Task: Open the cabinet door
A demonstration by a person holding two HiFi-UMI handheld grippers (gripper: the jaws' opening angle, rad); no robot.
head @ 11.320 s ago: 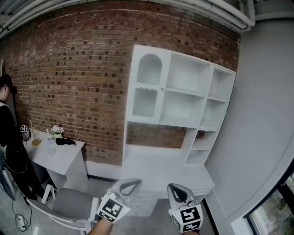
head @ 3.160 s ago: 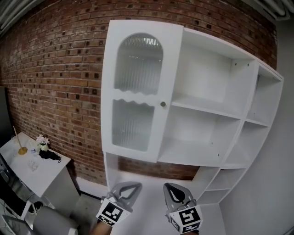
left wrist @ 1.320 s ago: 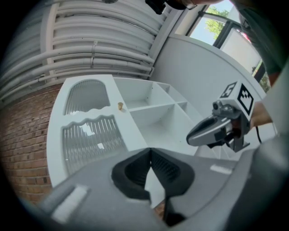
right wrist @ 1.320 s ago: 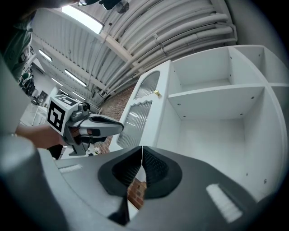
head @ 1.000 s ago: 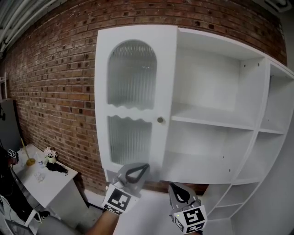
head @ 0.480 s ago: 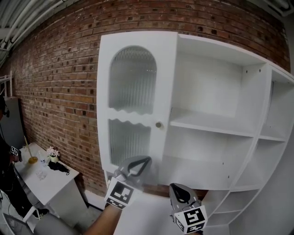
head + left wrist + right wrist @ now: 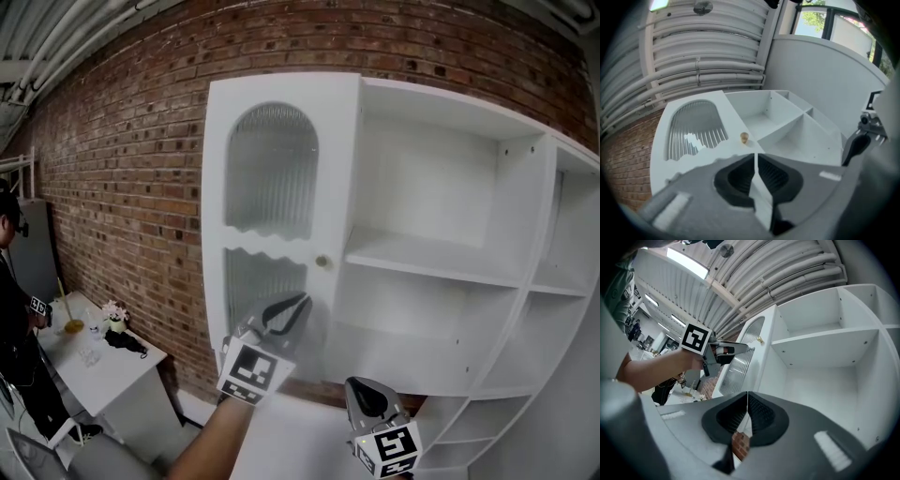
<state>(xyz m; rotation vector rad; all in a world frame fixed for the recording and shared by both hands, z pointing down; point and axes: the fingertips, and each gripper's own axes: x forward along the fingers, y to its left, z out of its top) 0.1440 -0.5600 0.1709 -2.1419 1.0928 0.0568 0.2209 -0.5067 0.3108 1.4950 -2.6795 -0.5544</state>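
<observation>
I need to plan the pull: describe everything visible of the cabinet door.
The cabinet door is white, with an arched ribbed-glass pane above a wavy-topped one. A small brass-coloured knob sits midway up its right edge. It stands shut at the shelf unit's left end, against the brick wall; nothing touches it.

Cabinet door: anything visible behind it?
The cabinet door is shut. Its ribbed glass panes show only a pale blur, no shapes. Whatever sits inside that compartment is hidden; only the open shelves to its right are exposed.
</observation>
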